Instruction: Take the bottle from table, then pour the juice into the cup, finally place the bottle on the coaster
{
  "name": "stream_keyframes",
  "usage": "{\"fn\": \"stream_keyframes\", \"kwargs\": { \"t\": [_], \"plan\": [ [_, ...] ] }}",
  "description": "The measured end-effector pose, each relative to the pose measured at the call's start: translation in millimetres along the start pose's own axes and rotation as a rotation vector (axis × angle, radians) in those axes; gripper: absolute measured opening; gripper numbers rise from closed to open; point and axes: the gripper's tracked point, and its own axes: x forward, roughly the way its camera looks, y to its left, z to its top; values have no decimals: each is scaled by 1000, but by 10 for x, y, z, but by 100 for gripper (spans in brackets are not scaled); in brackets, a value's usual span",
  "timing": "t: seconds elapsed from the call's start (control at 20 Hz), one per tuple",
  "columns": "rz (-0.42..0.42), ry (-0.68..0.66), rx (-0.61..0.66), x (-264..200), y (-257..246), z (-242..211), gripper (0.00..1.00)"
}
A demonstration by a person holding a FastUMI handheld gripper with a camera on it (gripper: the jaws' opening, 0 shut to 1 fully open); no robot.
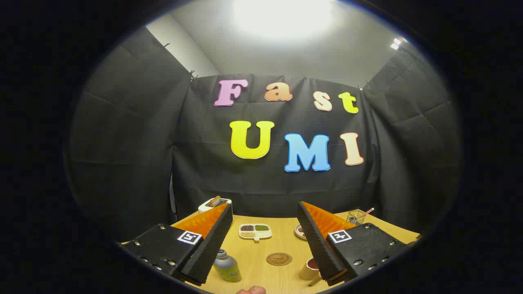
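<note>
A small green bottle [227,266] with a grey cap stands upright on the wooden table [261,249], close beside my left finger [212,241]. A round brown coaster [279,259] lies flat between the fingers, farther along the table. A beige cup [309,269] with dark liquid inside stands against my right finger [320,241]. My gripper [265,212] is open, held above the table with nothing between its fingers.
A white divided dish [255,231] with grains sits beyond the coaster. A white toaster [214,203] stands at the back left, a small plate [300,231] and a wire basket [356,216] at the back right. A fingertip [251,290] shows at the near edge.
</note>
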Motion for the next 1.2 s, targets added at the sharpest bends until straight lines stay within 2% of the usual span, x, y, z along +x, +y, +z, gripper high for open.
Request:
{"fn": "stream_keyframes", "kwargs": {
  "t": [0.7,1.0,1.2],
  "plan": [
    [-11,-10,10,-25,61,2,97],
    [-17,-19,7,-14,141,-74,97],
    [-14,15,-8,11,272,-284,97]
  ]
}}
